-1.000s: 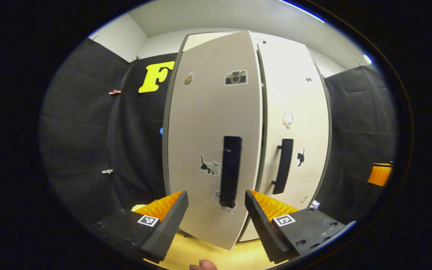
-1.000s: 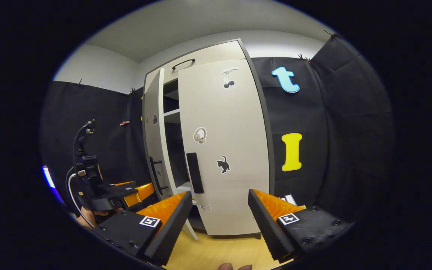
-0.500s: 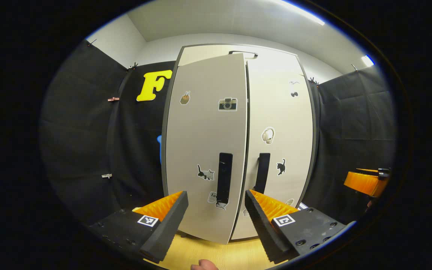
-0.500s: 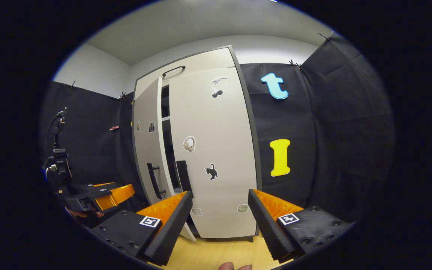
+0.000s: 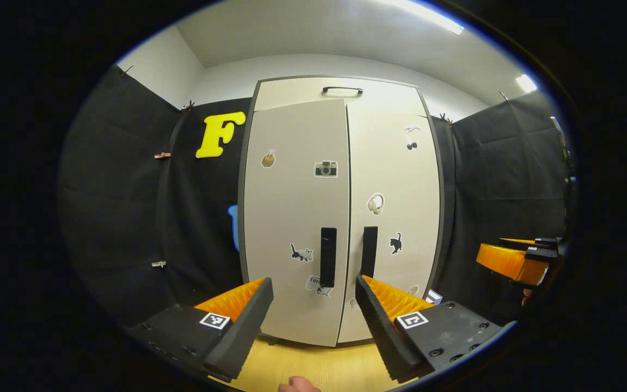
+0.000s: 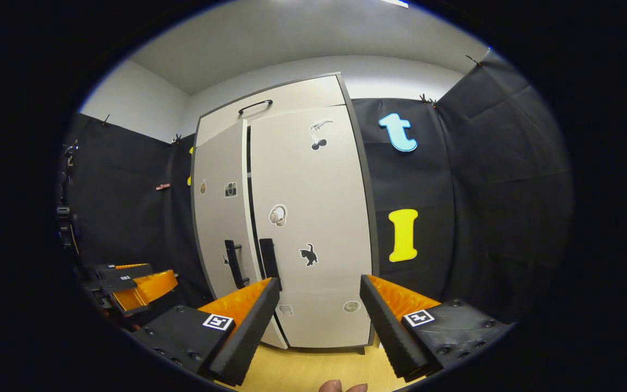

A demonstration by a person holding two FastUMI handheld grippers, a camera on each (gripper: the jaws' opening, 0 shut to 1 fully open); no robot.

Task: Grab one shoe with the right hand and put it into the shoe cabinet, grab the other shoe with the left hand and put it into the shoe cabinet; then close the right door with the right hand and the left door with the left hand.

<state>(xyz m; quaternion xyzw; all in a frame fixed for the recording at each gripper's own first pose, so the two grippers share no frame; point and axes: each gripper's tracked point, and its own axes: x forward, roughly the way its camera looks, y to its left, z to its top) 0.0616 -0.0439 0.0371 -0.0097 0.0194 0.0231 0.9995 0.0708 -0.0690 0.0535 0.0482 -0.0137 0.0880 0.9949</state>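
Swung nearly flush since a second ago: left door (image 5: pixel 294 218), centre of the left gripper view, beside shut right door (image 5: pixel 392 212) of shoe cabinet (image 5: pixel 340 90). Slightly ajar in the right gripper view. Sticker writing too small to read. Left gripper (image 5: pixel 313 316) wide, empty, lower centre; right gripper (image 6: pixel 319 318) likewise. Shoes unseen.

Shoe cabinet (image 5: pixel 340 218): interior hidden behind the 2 doors, so shoes can't be seen. Left door (image 6: pixel 218 228) in the right gripper view sits slightly proud with a dark gap beside the right door (image 6: pixel 313 228); can't tell if fully latched. Stickers (image 5: pixel 325 169) on the doors too small to make out in detail. Right gripper (image 5: pixel 515 261) at the far right edge of the left gripper view is cut off, holding hand mostly hidden.
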